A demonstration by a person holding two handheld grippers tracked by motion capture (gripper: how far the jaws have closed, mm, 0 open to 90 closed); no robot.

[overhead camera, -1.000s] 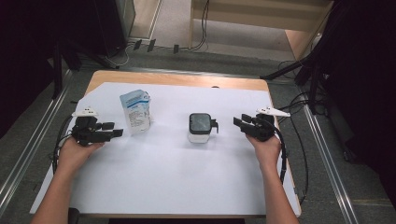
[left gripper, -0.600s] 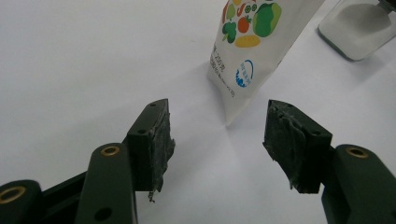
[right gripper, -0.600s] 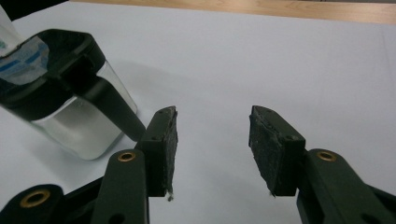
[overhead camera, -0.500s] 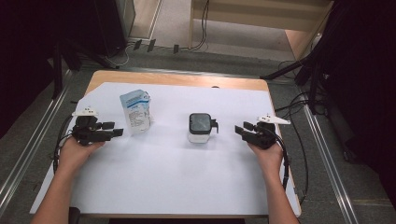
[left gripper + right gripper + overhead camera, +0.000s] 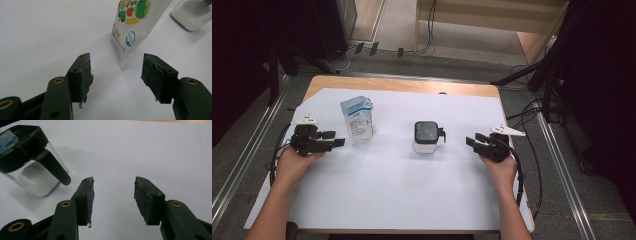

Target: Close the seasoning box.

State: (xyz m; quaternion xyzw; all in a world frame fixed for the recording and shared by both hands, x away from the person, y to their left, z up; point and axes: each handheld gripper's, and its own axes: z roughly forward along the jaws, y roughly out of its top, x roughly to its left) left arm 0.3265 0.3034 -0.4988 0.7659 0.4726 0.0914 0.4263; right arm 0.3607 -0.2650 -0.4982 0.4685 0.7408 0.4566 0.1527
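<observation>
Now, both grippers are lining up on their targets, jaws parted and empty.

The left gripper [image 5: 333,143] is facing the white printed stand-up pouch [image 5: 357,119] at centre left of the high view; the right gripper [image 5: 472,144] is pointing at the clear square jar with black lid and handle [image 5: 427,136] at centre. Best advancing squarely (the pouch is looking soft), gripping low and gently, without tipping either.

Wooden counter [image 5: 402,85] under a white sheet [image 5: 412,195].
A printed pouch [image 5: 357,119] stands left of a black-lidded clear container [image 5: 426,137], apart.
</observation>
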